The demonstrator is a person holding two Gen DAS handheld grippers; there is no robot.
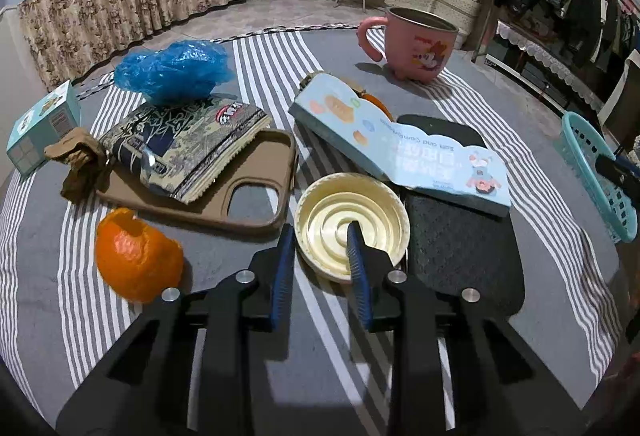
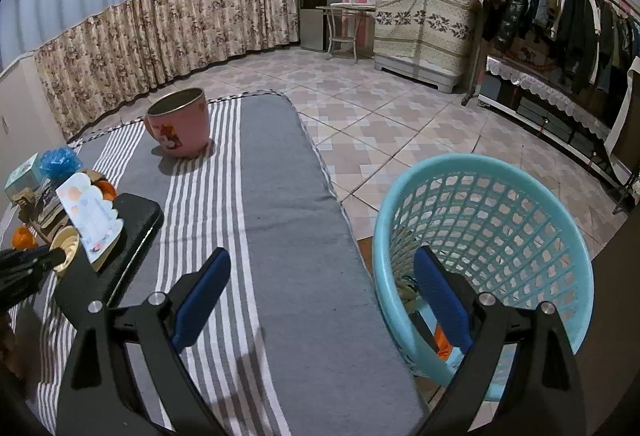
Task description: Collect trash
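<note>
Left gripper (image 1: 320,236), bottom centre: jaws spread, straddling rim of round cream plastic lid (image 1: 352,226). Seat deeper, then pinch the rim. Right gripper (image 2: 322,276) jaws wide apart, empty; teal lattice plastic basket (image 2: 520,203) lower right.

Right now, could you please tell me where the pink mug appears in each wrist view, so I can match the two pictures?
Left wrist view: the pink mug stands upper right of centre, at the far end of the striped cloth.
Right wrist view: the mug stands upper left, on the same cloth.
Shared landmark: the light blue booklet, nearer than the mug in both.
</note>
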